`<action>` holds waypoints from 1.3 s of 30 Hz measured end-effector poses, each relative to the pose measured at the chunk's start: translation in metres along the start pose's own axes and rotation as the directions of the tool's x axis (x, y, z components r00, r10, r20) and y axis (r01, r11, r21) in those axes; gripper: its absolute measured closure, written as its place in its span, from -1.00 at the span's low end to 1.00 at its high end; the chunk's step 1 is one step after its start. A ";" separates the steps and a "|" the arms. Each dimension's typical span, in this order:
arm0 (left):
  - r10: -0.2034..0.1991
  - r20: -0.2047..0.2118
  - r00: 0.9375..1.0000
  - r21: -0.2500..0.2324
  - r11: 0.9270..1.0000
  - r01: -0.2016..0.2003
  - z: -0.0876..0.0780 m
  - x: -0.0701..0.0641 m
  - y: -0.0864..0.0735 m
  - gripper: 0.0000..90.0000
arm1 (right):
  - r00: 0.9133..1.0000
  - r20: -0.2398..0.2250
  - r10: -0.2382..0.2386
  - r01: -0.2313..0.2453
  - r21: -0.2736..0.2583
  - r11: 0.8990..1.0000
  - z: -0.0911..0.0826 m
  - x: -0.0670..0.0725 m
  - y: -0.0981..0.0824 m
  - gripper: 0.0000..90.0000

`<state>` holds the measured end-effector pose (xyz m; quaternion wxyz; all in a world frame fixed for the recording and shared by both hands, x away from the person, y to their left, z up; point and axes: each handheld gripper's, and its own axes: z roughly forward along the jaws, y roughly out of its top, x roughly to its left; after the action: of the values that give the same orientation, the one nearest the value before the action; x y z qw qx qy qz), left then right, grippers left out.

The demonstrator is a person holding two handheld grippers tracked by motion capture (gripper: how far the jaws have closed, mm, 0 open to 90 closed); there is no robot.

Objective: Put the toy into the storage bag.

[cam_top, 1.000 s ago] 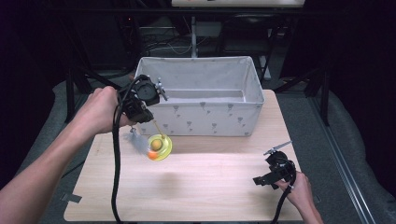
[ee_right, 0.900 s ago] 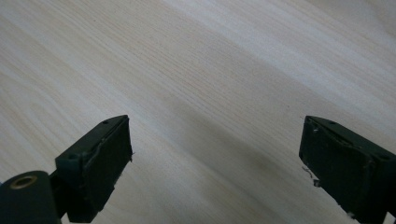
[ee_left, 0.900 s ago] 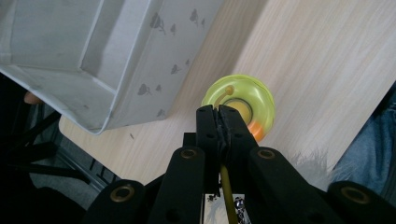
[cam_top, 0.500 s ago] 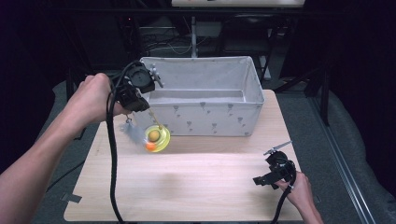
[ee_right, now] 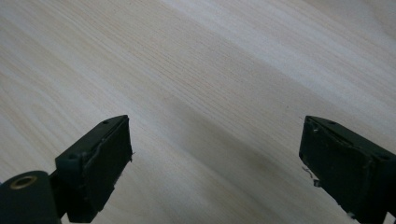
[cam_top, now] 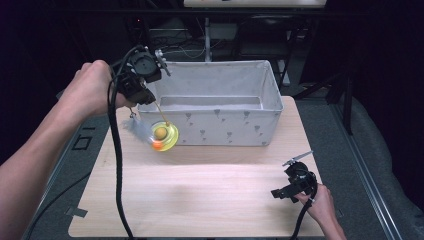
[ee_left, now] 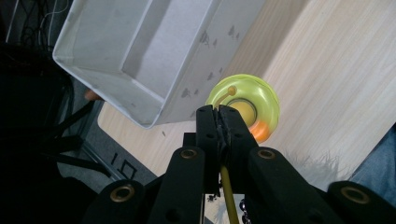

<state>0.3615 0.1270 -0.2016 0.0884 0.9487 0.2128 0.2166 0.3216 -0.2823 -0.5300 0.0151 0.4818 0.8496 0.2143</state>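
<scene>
Toy [cam_top: 164,134]: yellow-green disc with a pale ball at its centre, an orange bead at its rim and a whitish feather tuft [cam_top: 136,127] beside it. It hangs on a thin yellow wand [cam_top: 159,111], clear of the table [cam_top: 200,195], just before the front wall of the grey fabric bin [cam_top: 220,122], near its left corner. Left claw [cam_top: 146,95]: directly above the toy, tips together, clamped on the wand; in the left gripper view the disc [ee_left: 243,106] lies just past the closed tips [ee_left: 222,122]. Right claw [cam_top: 287,189]: low over the table's near right corner, well apart from the toy, jaws wide apart with bare wood between them.
</scene>
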 end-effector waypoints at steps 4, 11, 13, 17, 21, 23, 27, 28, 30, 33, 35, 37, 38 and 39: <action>-0.006 -0.010 1.000 -0.008 1.000 0.006 -0.006 0.005 0.004 0.96 | 1.000 0.014 -0.003 0.003 0.002 1.000 0.000 0.000 0.000 -0.81; -0.020 -0.019 1.000 -0.024 1.000 0.019 -0.015 0.013 0.010 0.96 | 1.000 0.001 -0.002 0.002 0.010 1.000 0.000 0.000 0.000 -0.81; -0.022 -0.015 1.000 -0.021 1.000 0.022 -0.016 0.018 0.011 0.96 | 1.000 0.000 -0.002 0.002 0.007 1.000 0.000 0.000 0.000 -0.81; -0.043 -0.018 0.999 -0.022 0.999 0.042 -0.018 0.026 0.014 0.96 | 1.000 0.009 -0.003 0.003 0.007 1.000 0.000 -0.001 0.000 -0.81; -0.054 -0.019 0.998 -0.027 0.998 0.054 -0.021 0.033 0.018 0.96 | 1.000 0.015 0.003 -0.003 -0.002 1.000 0.000 -0.001 0.000 -0.81; -0.062 -0.025 0.998 -0.033 0.998 0.061 -0.021 0.037 0.021 0.96 | 1.000 0.010 -0.001 0.001 0.007 1.000 0.000 -0.002 0.000 -0.81; -0.077 -0.027 0.997 -0.030 0.997 0.077 -0.022 0.046 0.026 0.96 | 1.000 0.015 -0.004 0.004 0.017 1.000 0.000 -0.002 0.000 -0.81; -0.081 -0.028 0.996 -0.028 0.996 0.080 -0.021 0.048 0.028 0.96 | 1.000 0.008 0.003 -0.003 0.013 1.000 0.000 -0.002 0.000 -0.81; -0.086 -0.032 0.996 -0.033 0.996 0.085 -0.021 0.052 0.030 0.96 | 1.000 0.020 -0.002 0.002 0.016 1.000 0.000 -0.002 0.000 -0.81; -0.098 -0.018 0.995 -0.036 0.995 0.097 -0.018 0.058 0.032 0.96 | 1.000 0.010 0.010 -0.010 0.001 1.000 -0.001 -0.001 0.000 -0.81; -0.105 -0.010 0.994 -0.034 0.994 0.104 -0.017 0.061 0.034 0.96 | 1.000 0.007 0.006 -0.006 0.009 1.000 -0.001 -0.002 0.000 -0.81; -0.106 -0.017 0.994 -0.034 0.994 0.106 -0.016 0.063 0.035 0.96 | 1.000 0.007 0.005 -0.005 0.009 1.000 -0.001 -0.002 0.000 -0.81; -0.110 -0.017 0.994 -0.027 0.994 0.110 -0.015 0.066 0.037 0.96 | 1.000 0.009 0.009 -0.009 0.004 1.000 0.000 -0.002 0.000 -0.81; -0.111 -0.022 0.994 -0.024 0.994 0.111 -0.014 0.068 0.038 0.96 | 1.000 0.015 0.000 0.000 0.011 1.000 -0.001 -0.002 0.000 -0.81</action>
<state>0.4245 0.1239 -0.1535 0.1084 0.9317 0.2638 0.2247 0.3222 -0.2846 -0.5296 0.0189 0.4836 0.8505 0.2062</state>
